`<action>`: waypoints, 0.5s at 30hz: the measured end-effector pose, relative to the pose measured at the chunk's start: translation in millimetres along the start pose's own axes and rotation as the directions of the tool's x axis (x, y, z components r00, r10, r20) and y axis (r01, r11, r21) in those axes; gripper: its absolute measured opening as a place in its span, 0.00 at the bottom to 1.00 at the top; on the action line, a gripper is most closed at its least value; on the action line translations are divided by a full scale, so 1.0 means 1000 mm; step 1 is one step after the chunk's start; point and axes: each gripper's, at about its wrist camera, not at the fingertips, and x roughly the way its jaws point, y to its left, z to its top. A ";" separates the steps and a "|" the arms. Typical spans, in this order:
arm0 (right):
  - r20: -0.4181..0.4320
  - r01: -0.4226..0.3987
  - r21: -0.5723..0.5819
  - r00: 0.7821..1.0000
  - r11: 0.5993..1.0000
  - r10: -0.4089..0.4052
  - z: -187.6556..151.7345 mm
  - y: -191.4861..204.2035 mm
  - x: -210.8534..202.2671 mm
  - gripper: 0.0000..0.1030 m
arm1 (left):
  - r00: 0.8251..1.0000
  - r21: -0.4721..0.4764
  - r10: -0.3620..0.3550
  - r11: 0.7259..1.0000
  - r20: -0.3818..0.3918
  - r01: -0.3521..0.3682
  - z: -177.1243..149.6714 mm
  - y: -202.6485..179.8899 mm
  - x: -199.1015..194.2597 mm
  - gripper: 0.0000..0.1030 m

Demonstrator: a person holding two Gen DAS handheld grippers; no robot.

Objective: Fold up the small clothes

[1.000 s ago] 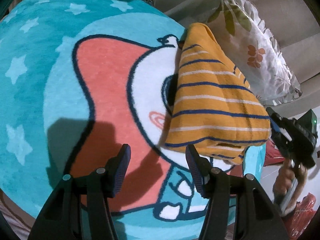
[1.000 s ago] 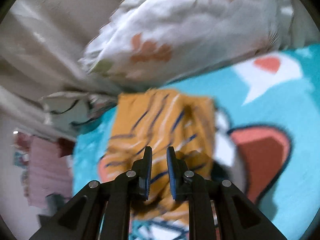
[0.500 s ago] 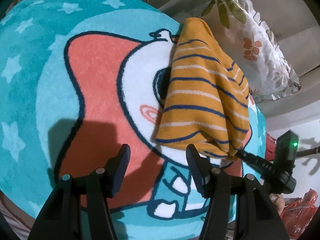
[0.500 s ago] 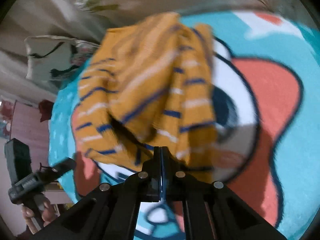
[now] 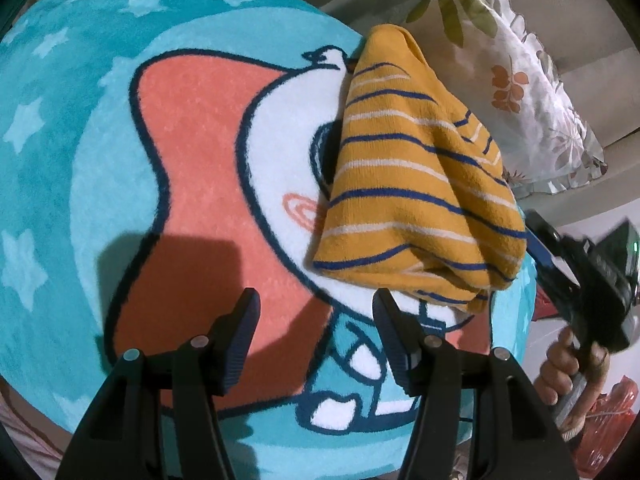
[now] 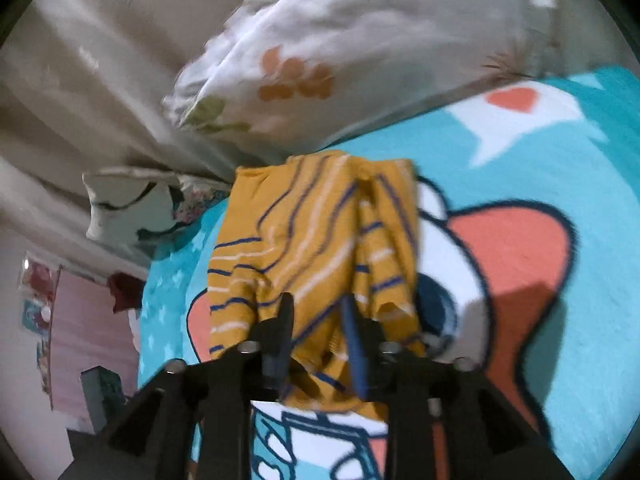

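Note:
A small yellow garment (image 5: pixel 408 184) with blue and white stripes lies in a loosely folded heap on a teal cartoon blanket (image 5: pixel 80 160). My left gripper (image 5: pixel 316 308) hovers open over the blanket just in front of the garment's near edge, with nothing between its fingers. In the left wrist view my right gripper (image 5: pixel 560 264) sits at the garment's right corner, held by a person's hand (image 5: pixel 568 364). In the right wrist view, the right gripper (image 6: pixel 317 308) has its jaws opening, with the near edge of the garment (image 6: pixel 304 240) lying loose between them.
A white pillow with a leaf print (image 5: pixel 532 80) (image 6: pixel 360 40) lies right behind the garment. A second pillow (image 6: pixel 128 208) is at the blanket's far edge. A red bag (image 5: pixel 600 432) sits on the floor beyond the bed's side.
The right gripper was fully shut at the garment's edge half a second ago; now its fingers stand apart with the cloth loose between them. The left gripper has stayed put.

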 end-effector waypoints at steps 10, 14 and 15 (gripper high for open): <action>-0.013 0.062 -0.066 0.998 0.996 -0.063 0.017 0.009 0.016 0.07 | 0.998 -0.017 0.048 0.999 0.040 -0.047 -0.004 0.013 -0.012 0.56; -0.002 0.171 -0.058 0.985 0.984 -0.171 0.022 -0.013 0.001 0.06 | 0.998 -0.043 0.053 0.998 0.039 -0.052 -0.001 0.023 -0.012 0.56; -0.016 0.203 -0.054 0.979 0.978 -0.204 0.022 -0.022 0.006 0.06 | 0.998 -0.044 0.052 0.998 0.037 -0.051 0.000 0.024 -0.011 0.56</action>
